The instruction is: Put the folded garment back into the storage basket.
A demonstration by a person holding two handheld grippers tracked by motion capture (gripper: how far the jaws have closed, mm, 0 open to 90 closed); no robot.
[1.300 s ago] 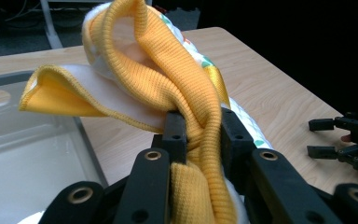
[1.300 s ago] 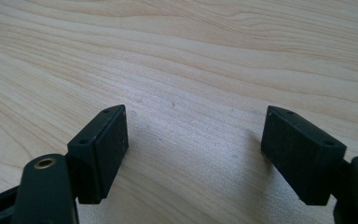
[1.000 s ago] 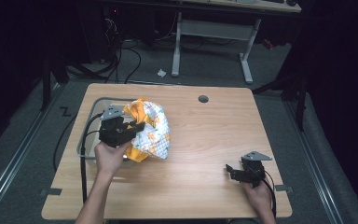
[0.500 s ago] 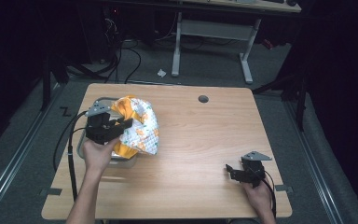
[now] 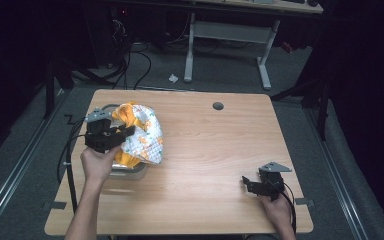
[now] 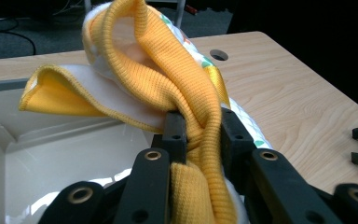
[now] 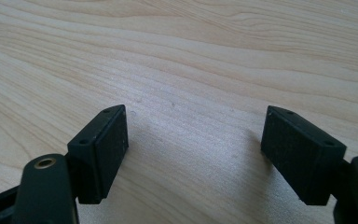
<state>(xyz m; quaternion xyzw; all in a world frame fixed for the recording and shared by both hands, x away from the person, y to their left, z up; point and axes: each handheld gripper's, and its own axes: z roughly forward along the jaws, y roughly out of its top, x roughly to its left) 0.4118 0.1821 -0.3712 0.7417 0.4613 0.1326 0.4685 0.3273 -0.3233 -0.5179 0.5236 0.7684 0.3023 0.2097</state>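
1. over the table's left side, the left gripper was clamped tight on the yellow ribbed hem of a small patterned garment; seen along its own jaws, that hem ran up between the pads and folded over into a loop.

2. under and behind the gripper sat a shallow white bin with a grey rim, by the table's left edge. from above, the garment hung bunched partly over the bin's right part, with its white printed side spilling past the rim toward the table's middle.

3. the relation that mattered: the bin's open floor lay left of and below the jaws, while the bulk of the cloth trailed to the right and away from the person. the bunch's long axis ran roughly front to back along the bin's right rim, so my judgement was that it called for a leftward carry and a lowering before release.

4. far to the right, near the front edge, the right gripper rested low over bare wood, its jaws spread wide with nothing between them.

5. the left hand was plainly the nearer; the right hand sat well apart from both cloth and bin.
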